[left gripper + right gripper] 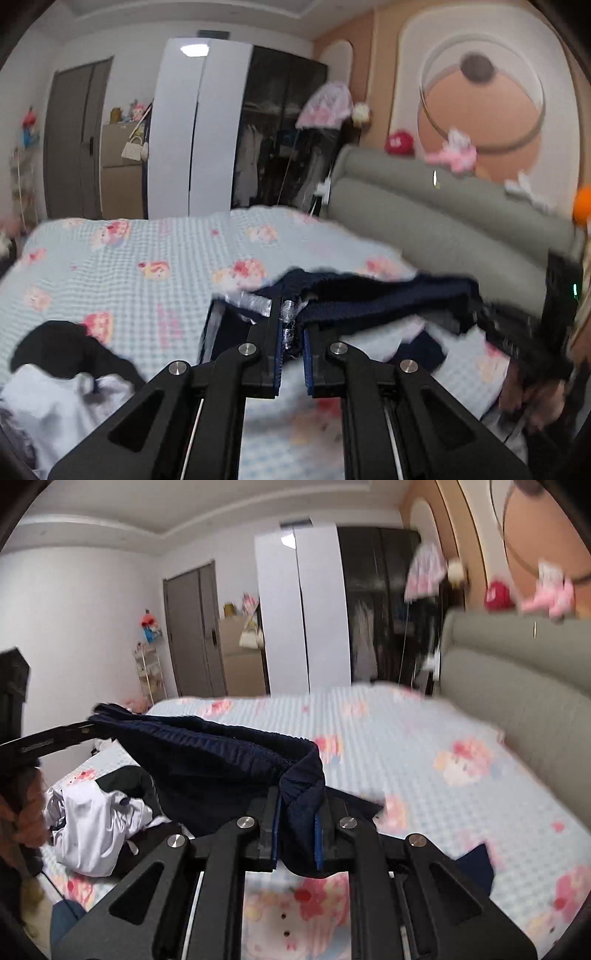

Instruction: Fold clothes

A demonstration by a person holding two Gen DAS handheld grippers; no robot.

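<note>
A dark navy garment point(388, 291) with an elastic waistband hangs stretched between my two grippers above the bed. My left gripper point(291, 321) is shut on one end of the waistband. My right gripper point(299, 812) is shut on the other end, with cloth point(221, 760) bunched between its fingers. In the right wrist view the left gripper point(55, 738) shows at the far left, holding the cloth's far corner. In the left wrist view the right gripper point(524, 332) shows dimly at the right edge.
The bed point(129, 266) has a pale blue checked sheet with pink prints. A heap of white and black clothes point(96, 819) lies near its edge, also in the left wrist view point(66, 376). A grey padded headboard point(517, 672) runs along the right. A wardrobe point(306, 609) stands behind.
</note>
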